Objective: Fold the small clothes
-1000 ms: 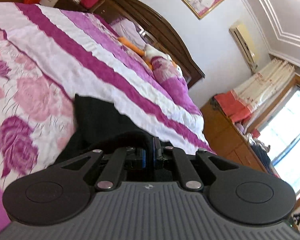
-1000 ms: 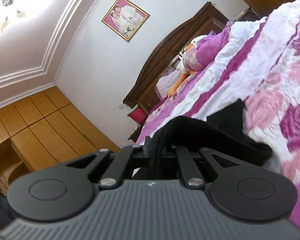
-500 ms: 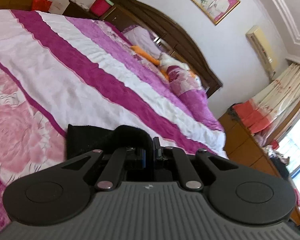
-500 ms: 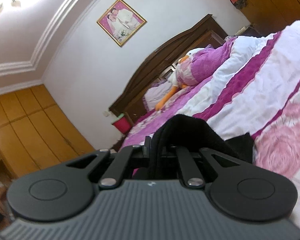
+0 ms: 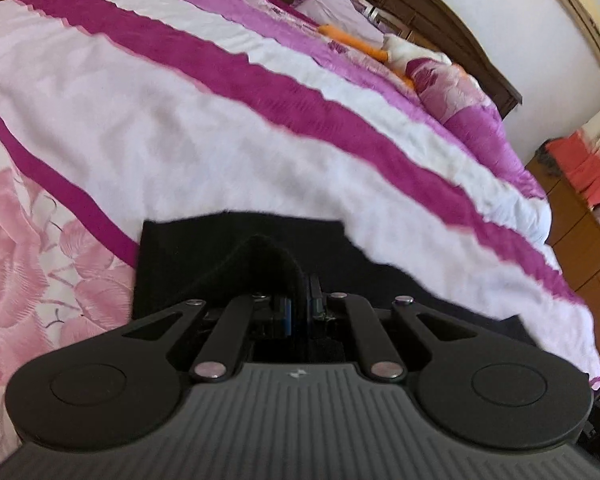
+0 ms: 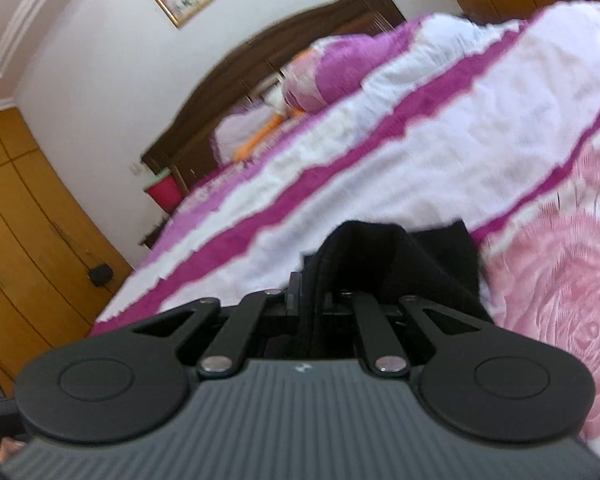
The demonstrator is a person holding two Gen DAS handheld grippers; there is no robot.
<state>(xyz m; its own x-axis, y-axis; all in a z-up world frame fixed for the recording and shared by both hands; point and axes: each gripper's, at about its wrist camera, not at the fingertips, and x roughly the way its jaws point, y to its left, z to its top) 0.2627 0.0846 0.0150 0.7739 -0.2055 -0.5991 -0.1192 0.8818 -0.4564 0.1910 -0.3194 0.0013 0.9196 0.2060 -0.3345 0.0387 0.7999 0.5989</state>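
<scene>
Over the bedspread (image 5: 180, 120), both low-tilted grippers pinch the black garment (image 5: 204, 256).

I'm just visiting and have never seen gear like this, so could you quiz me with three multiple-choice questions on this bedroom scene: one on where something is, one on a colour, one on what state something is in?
1. Where does the black garment lie?
A. on the bedspread
B. on the floor
C. on the headboard

2. What colour are the bedspread's stripes?
A. blue and grey
B. magenta and white
C. green and yellow

3. How are the left gripper and the right gripper?
A. both wide open
B. only one holds cloth
C. both shut on the black garment

Answers: 1 A, the cloth spreads over the quilt; 2 B, magenta bands alternate with white; 3 C, black fabric is pinched between each pair of fingers.
</scene>
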